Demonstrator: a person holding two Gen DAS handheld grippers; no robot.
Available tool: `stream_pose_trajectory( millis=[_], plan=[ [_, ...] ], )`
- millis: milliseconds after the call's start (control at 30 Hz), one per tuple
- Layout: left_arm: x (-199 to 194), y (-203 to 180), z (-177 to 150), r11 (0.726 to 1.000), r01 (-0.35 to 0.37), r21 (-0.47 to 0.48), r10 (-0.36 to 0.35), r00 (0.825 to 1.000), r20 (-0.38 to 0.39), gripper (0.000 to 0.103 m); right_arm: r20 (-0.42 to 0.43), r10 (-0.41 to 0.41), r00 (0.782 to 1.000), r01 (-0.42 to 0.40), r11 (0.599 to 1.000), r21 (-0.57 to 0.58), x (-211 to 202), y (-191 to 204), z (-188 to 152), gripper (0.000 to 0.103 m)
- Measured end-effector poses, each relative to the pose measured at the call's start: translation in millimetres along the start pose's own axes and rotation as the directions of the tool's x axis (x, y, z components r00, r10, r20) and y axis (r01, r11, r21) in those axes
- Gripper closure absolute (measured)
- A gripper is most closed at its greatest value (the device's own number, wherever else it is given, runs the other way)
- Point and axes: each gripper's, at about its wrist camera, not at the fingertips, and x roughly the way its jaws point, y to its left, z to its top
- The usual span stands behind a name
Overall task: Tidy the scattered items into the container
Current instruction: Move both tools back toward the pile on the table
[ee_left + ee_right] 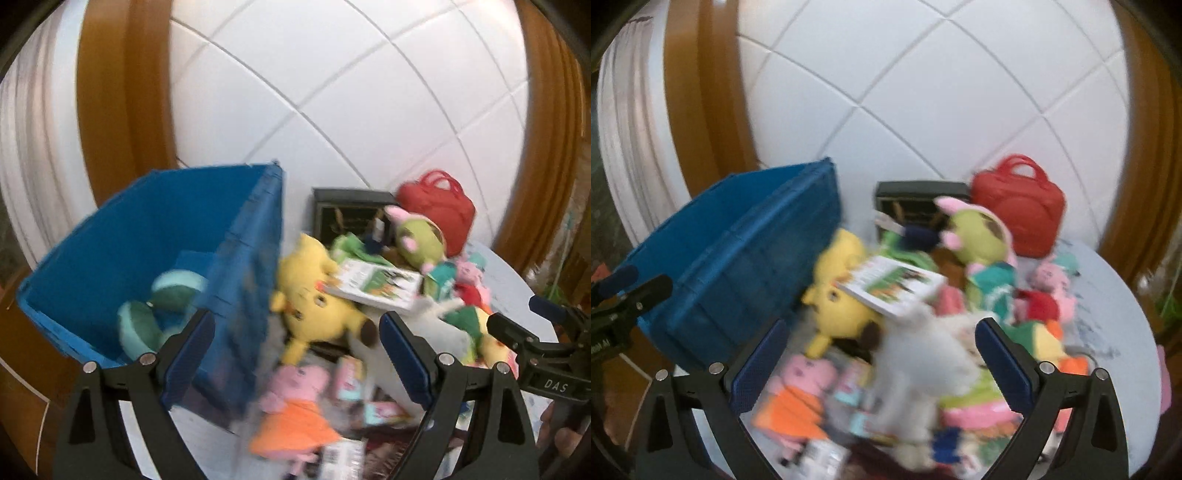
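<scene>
Toys [886, 332] lie heaped beside blue bin [147, 240]; both grippers gape wide, empty.

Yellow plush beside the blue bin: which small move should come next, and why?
Probably lower the open left gripper onto the yellow plush: it lies nearest the blue bin, nothing is gripped yet, and only a book rests against it.

Toy pile [351, 295] right of bin [155, 258]

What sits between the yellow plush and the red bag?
A small illustrated book rests on the yellow plush, then a green plush in a pink hood, leaning near the red bag. The right wrist view shows it best.
</scene>
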Motion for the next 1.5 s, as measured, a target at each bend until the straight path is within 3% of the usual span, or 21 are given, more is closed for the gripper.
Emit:
stream_pose_trajectory(
  millis=[167, 433, 567, 933, 1033, 1100, 1200, 1500],
  plan=[
    [14, -49, -26, 0.998, 0.018, 0.059, -0.014, 0.998, -0.066, 0.012, -0.055, -0.014, 0.998, 0.016, 0.999, 0.049, -2, -59, -36, 0.000],
    [49, -70, -62, 0.995, 0.030, 0.093, -0.013, 0.982, -0.188, 0.012, -0.180, 0.018, 0.983, 0.012, 0.987, 0.162, 26, -114, -87, 0.000],
    [68, -57, -65, 0.995, 0.019, 0.094, 0.000, 0.979, -0.206, 0.012, -0.207, 0.004, 0.978, 0.032, 0.986, 0.166, 41, -114, -94, 0.000],
    [104, -32, -67, 0.994, 0.055, 0.095, -0.030, 0.967, -0.252, 0.012, -0.216, -0.003, 0.976, 0.033, 0.990, 0.139, 61, -95, -74, 0.001],
    [110, -28, -84, 0.995, 0.048, 0.086, -0.022, 0.959, -0.282, 0.012, -0.236, 0.021, 0.972, 0.007, 0.993, 0.119, 62, -88, -85, 0.004],
    [108, -28, -97, 0.996, 0.041, 0.085, -0.014, 0.954, -0.300, 0.012, -0.255, 0.042, 0.966, -0.015, 0.994, 0.105, 63, -84, -95, 0.021],
    [101, -27, -122, 0.996, 0.024, 0.088, 0.006, 0.947, -0.320, 0.012, -0.285, 0.080, 0.955, -0.053, 0.994, 0.101, 62, -80, -114, 0.034],
    [97, -23, -189, 0.997, 0.036, 0.065, -0.005, 0.905, -0.425, 0.012, -0.330, 0.089, 0.940, -0.053, 0.992, 0.116, 41, -78, -167, 0.034]
  ],
)
